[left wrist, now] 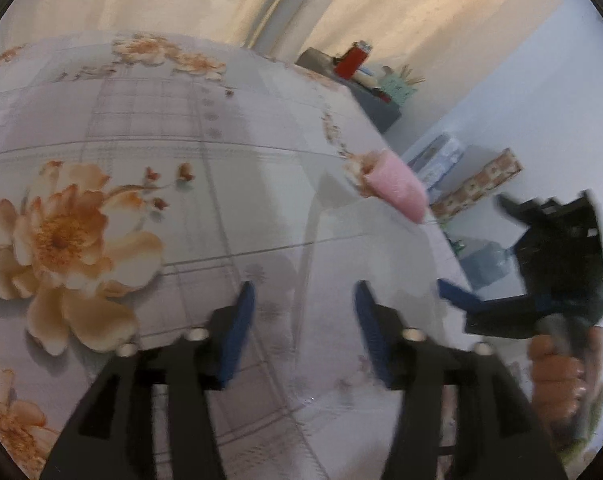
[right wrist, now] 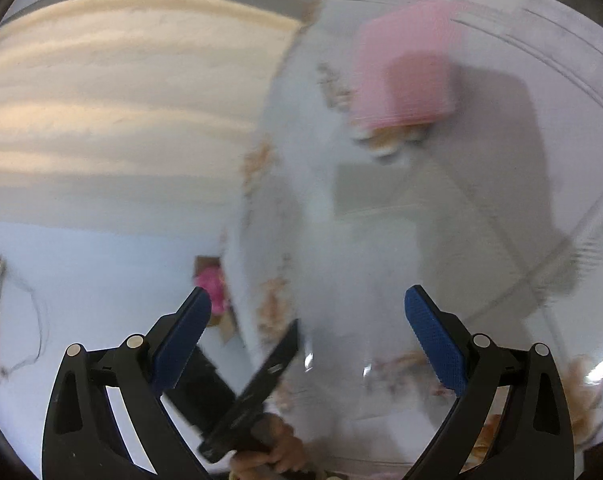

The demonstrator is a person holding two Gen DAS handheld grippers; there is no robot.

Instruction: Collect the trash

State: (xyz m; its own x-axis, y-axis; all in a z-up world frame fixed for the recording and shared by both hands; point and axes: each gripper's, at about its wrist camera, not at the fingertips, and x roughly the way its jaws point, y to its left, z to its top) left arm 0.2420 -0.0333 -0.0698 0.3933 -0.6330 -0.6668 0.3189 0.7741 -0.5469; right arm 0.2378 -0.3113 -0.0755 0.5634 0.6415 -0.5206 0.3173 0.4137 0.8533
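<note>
Reaching for trash: the only piece I can pick out is the pink foam sleeve, lying on the bench ahead of my left tool and off to its right, at the bench's far edge.
Left tool: released, both blue pads apart with nothing but flowered cloth between them; nothing held.
Right tool: my right tool is spread wide too, empty, with the pink foam sleeve well ahead and above its right pad.
Edge risk: the sleeve sits right at the rim, so a nudge from either pad instead of a clean pinch could roll it off onto the floor.
Crush risk: it looks soft and hollow; I judge that a hard squeeze would flatten it and let it spring out sideways.
Collision risk: in the right wrist view my other hand and its tool cross just below and between my right pads, so both tools closing on the same piece could knock together.
Blur risk: the right view is smeared, so the sleeve's true outline is uncertain and I could close short of it.
Cloth risk: a pad dragged low could catch the bench cover and tug the sleeve with it.
Bin: I cannot see any in either view.
</note>
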